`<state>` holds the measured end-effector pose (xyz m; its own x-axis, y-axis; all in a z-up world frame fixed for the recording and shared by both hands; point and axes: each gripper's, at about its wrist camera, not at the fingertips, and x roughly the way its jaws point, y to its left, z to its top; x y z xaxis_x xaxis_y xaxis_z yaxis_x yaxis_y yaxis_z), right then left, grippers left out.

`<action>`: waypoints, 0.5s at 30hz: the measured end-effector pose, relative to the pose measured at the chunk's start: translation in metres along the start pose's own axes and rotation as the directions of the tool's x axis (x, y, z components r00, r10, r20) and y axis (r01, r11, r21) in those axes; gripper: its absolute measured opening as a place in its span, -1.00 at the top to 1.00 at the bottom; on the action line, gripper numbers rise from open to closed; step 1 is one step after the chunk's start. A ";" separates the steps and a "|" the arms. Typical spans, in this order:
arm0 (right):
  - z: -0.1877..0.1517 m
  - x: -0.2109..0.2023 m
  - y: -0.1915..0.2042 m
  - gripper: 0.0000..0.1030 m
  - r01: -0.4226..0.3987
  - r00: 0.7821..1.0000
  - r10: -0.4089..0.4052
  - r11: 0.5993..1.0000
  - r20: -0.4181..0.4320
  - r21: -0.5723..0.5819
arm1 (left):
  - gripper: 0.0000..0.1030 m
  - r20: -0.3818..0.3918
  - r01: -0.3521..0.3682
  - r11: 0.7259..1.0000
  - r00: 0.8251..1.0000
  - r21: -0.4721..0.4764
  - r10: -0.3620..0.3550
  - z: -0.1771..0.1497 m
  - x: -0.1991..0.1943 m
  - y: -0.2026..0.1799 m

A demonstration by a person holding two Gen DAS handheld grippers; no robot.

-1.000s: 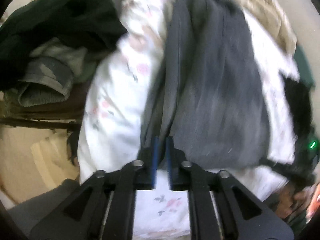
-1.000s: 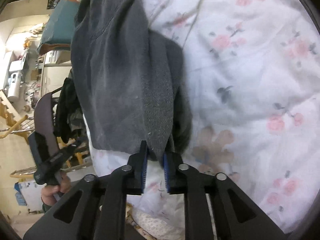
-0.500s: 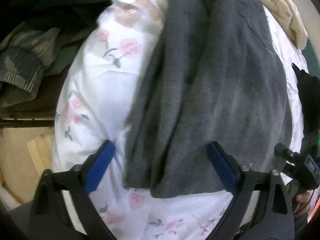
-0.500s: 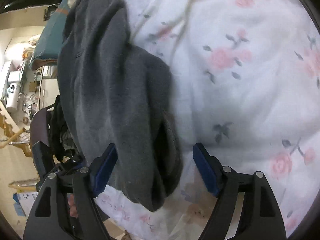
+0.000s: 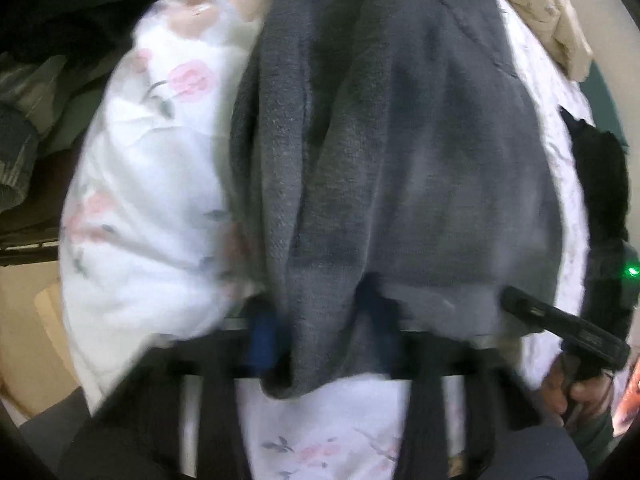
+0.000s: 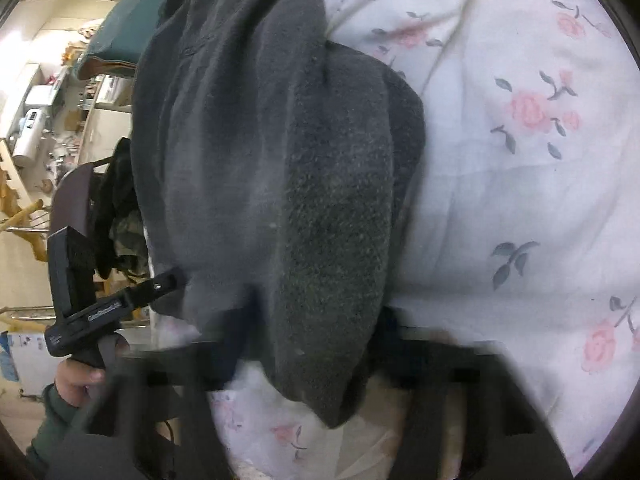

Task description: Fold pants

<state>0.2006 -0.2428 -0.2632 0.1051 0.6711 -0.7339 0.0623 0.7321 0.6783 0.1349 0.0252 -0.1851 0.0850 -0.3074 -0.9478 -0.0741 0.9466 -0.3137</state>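
Observation:
The grey pants lie lengthwise on a white floral bedsheet. They also show in the right wrist view. My left gripper has its blue fingers on either side of the near left fold of the pants, partly closed and blurred. My right gripper straddles the near right fold of the pants, its fingers partly hidden by cloth and blurred. Each gripper shows in the other's view, my right gripper at the left wrist view's lower right and my left gripper at the right wrist view's lower left.
Dark and camouflage clothes are piled left of the bed. A cream cloth lies at the far end. A chair with clothes stands by the bed's edge. The floral sheet spreads wide to the right.
Both grippers opened wide half a second ago, dropped onto the pants' near edge, and their fingers have since drawn closer around the cloth folds. Motion blur shows they are still moving.

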 end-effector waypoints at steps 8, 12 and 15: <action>-0.015 -0.064 0.023 0.67 -0.043 0.996 0.044 0.999 0.083 -0.013 | 0.65 0.025 0.099 0.994 0.995 0.041 -0.100 -0.025 -0.049 -0.021; -0.045 -0.094 0.025 0.67 -0.027 0.998 0.028 1.000 0.062 -0.016 | 0.65 -0.028 0.151 0.987 0.988 0.054 -0.150 -0.065 -0.061 -0.027; -0.081 -0.106 0.016 0.67 -0.024 1.000 0.023 0.997 0.013 0.067 | 0.65 -0.089 0.177 0.983 0.981 0.048 -0.173 -0.101 -0.065 -0.027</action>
<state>0.1097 -0.2926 -0.1779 0.1195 0.6862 -0.7175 0.1261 0.7063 0.6966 0.0314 0.0097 -0.1203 0.0074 -0.4737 -0.8807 -0.0103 0.8806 -0.4737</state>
